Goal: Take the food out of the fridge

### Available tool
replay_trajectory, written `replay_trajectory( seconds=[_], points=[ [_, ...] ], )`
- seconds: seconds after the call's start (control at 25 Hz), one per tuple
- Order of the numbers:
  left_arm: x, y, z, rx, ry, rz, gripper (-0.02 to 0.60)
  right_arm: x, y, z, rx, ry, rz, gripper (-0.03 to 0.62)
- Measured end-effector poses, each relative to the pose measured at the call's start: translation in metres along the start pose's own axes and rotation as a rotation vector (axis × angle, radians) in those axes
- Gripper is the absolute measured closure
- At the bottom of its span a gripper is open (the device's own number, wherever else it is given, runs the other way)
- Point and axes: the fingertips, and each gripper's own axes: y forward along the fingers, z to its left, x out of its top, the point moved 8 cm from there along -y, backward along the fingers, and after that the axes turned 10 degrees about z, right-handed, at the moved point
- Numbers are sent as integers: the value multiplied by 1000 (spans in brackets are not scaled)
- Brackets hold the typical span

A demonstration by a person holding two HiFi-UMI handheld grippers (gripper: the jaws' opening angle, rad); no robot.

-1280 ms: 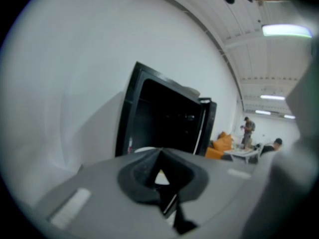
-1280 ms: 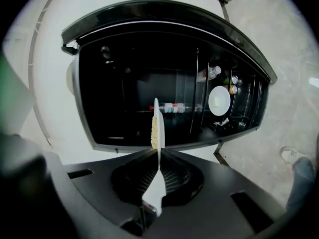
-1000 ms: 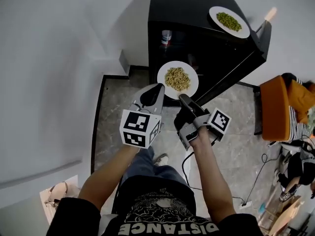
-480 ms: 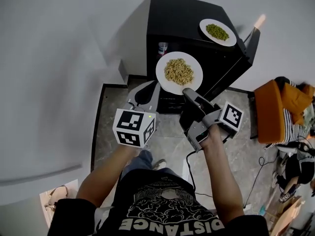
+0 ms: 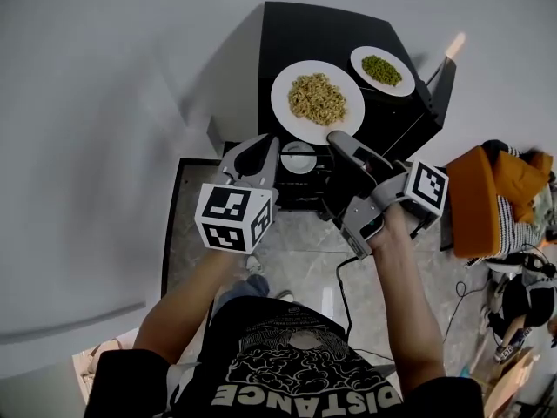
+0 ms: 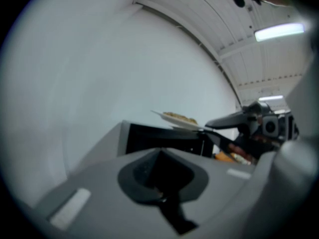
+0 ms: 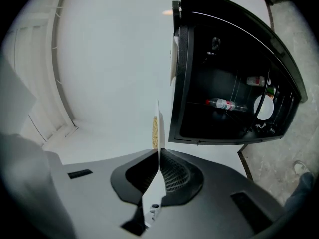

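My right gripper (image 5: 339, 140) is shut on the near rim of a white plate of noodles (image 5: 317, 101), holding it level over the front edge of the black fridge (image 5: 300, 33). In the right gripper view the noodle plate (image 7: 158, 128) shows edge-on between the jaws (image 7: 158, 156). A second white plate with green food (image 5: 381, 70) rests on the fridge top, just right of the held plate. My left gripper (image 5: 254, 157) hangs shut and empty in front of the fridge, left of the plate. From the left gripper view the noodle plate (image 6: 179, 119) is above and beyond the shut jaws (image 6: 164, 183).
The open fridge compartment (image 7: 224, 98) holds a lying bottle (image 7: 227, 104) and a small white plate (image 7: 262, 107); that small white plate (image 5: 298, 157) shows between the grippers. The fridge door (image 5: 442, 81) stands open at right. An orange chair (image 5: 487, 200) and a floor cable (image 5: 341, 290) are nearby.
My right gripper has raised the noodle plate from in front of the fridge opening up to the level of the fridge top. The left gripper has stayed shut and shifted only slightly.
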Motion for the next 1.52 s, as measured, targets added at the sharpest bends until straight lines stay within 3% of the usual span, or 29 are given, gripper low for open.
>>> replay_trajectory(
  seconds=[0.4,0.68,1.16,1.52],
  points=[
    [8,-8,-17,-12,25,-36,580,9,12,0,-14,28,-20,583],
    [32,52,36,-58,19,-18,580,67,81,-9,-51,68,-68,583],
    [43,47,31,-69,14,-26,580,67,89,0,-7,154,-154,582],
    [42,33,23,-60,11,-22,580,61,86,7,54,128,-136,577]
  ],
)
